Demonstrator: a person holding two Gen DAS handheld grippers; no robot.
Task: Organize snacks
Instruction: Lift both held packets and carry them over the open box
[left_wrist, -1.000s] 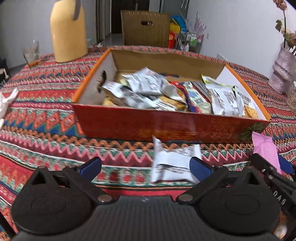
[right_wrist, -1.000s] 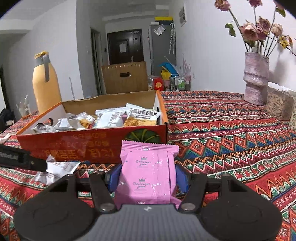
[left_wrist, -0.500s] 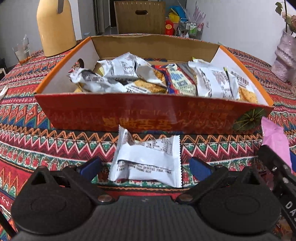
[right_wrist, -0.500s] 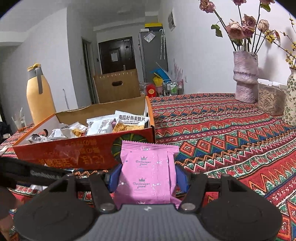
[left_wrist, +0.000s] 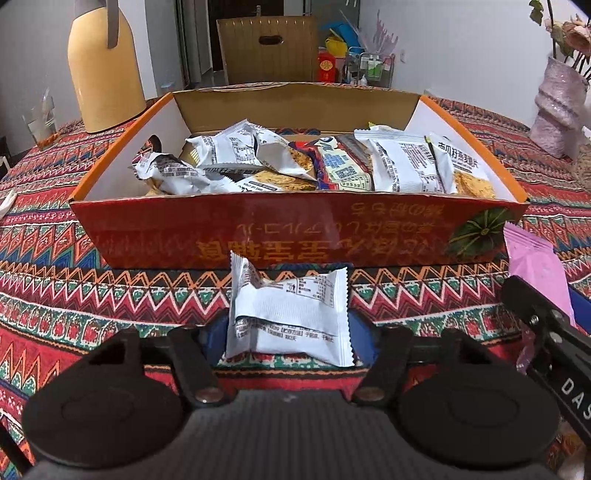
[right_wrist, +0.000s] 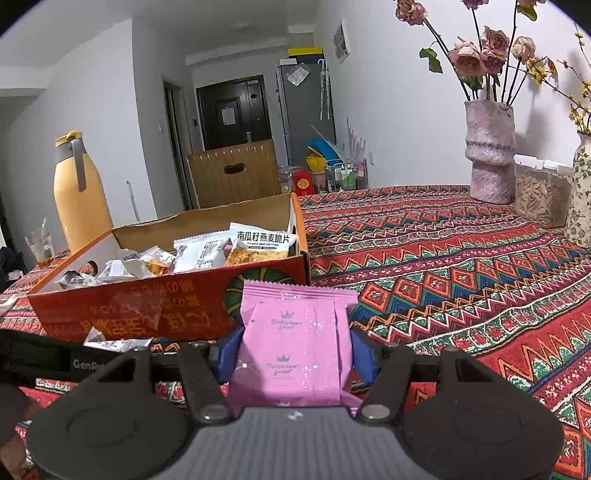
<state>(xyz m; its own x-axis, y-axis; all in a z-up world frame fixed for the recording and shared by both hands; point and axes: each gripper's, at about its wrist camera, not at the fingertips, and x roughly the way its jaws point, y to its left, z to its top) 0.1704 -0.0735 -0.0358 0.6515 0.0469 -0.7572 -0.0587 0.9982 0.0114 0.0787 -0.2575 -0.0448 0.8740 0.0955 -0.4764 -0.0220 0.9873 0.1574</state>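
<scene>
Closing: the left claw (left_wrist: 288, 328) is drawing its blue pads in on a white snack packet (left_wrist: 291, 314) that lies on the surface just in front of the box; the packet is between them and looks crumpled, so the pads seem to be pressing on it.
Right claw: the right claw (right_wrist: 297, 350) grips a pink snack packet (right_wrist: 295, 343) upright between its pads, near the box's right front corner.
Done: the orange cardboard box (left_wrist: 258, 236) already holds a loose heap of packets (left_wrist: 295, 166), mostly white, some showing golden crisps.
Left: as I judge it, both held packets are yet to go over the front wall into the box; no other loose snack shows on the patterned cloth (right_wrist: 461, 258).
Around: a yellow flask (left_wrist: 107, 62) and a glass (left_wrist: 38, 122) behind the box to the left; a pink vase (right_wrist: 489, 155) of flowers, a clear container (right_wrist: 539, 199) and a second vase far right.
In the way: the box's front wall stands between each claw and the heap; the two claws are close together, so they could bump.
</scene>
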